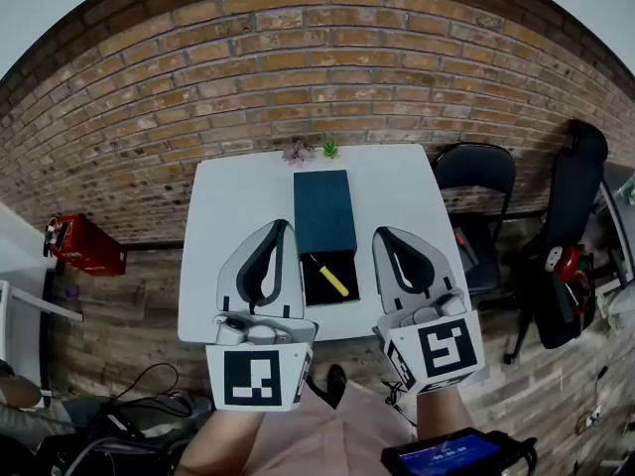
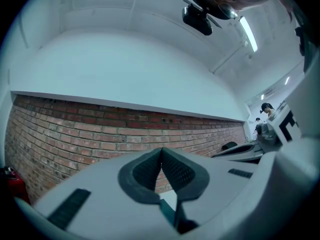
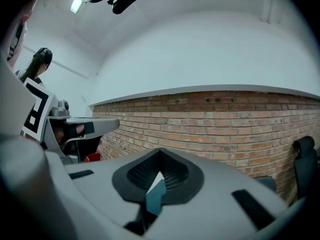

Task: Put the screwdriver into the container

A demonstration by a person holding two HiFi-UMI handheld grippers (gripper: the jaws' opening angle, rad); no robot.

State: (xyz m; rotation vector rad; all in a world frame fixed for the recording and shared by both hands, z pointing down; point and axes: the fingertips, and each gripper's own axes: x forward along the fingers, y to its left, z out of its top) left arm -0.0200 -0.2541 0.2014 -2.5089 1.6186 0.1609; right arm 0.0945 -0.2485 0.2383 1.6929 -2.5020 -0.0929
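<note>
Two claws in this one, and both are clenched on nothing. The left claw [image 1: 282,228] hangs over the near left part of the white desk [image 1: 228,216], and the right claw [image 1: 383,236] hangs over the near right. In each gripper view the ribbed black pads meet tip to tip, with only the brick wall [image 1: 298,67] behind them.

The yellow-handled screwdriver with a dark shaft [image 1: 331,278] is already sitting in the dark teal rectangular container [image 1: 324,209]. It lies diagonally in the black open compartment at the container's near end, handle toward the near right. That puts it between the two claws, touching neither.

The container runs down the middle of the desk. At the far edge are two tiny potted plants, one pinkish [image 1: 298,153] and one green [image 1: 329,148]. Off to the right there's a black chair [image 1: 474,181], and a red box [image 1: 84,244] is down on the floor to the left.
</note>
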